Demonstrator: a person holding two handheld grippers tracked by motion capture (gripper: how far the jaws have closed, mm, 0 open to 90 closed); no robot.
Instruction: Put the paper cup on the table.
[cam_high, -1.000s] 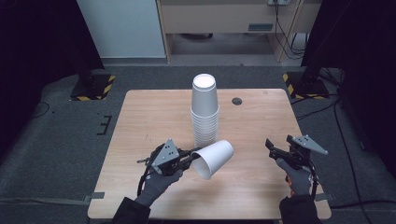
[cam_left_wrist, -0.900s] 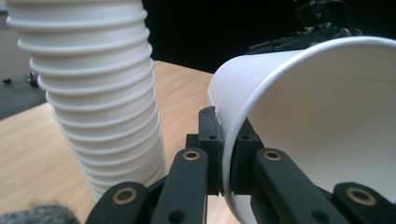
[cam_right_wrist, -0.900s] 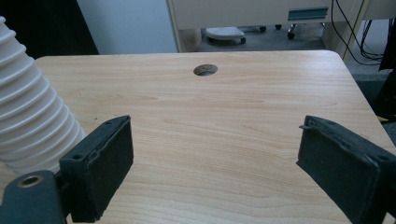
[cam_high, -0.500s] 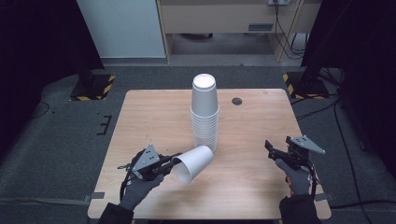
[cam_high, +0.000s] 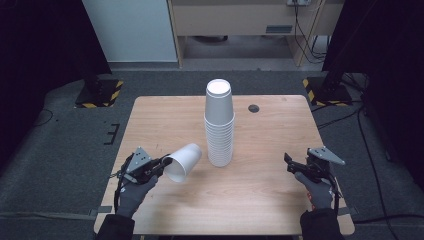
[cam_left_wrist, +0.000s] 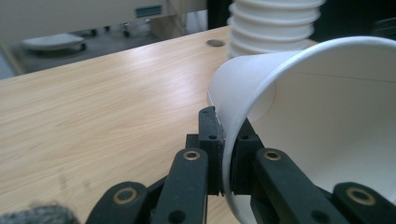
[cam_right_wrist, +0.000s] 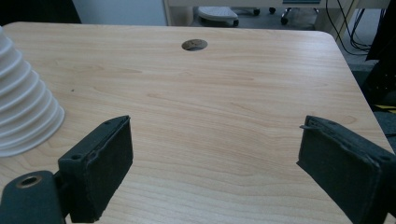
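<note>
Left gripper (cam_high: 161, 165): jaws clamped on rim of 1 paper cup (cam_high: 183, 161), 1 jaw inside, 1 outside; cup tilted above worktop (cam_high: 280, 130). Right gripper (cam_high: 291, 165): jaws held wide apart, nothing between. Cup stack (cam_high: 219, 125) beyond jaws.

No readable text, labels, brands or numbers on anything.

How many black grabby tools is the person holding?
2. The left tool is at the table's near left, pinching the rim of a white paper cup. The right tool is at the near right, open and empty.
</note>
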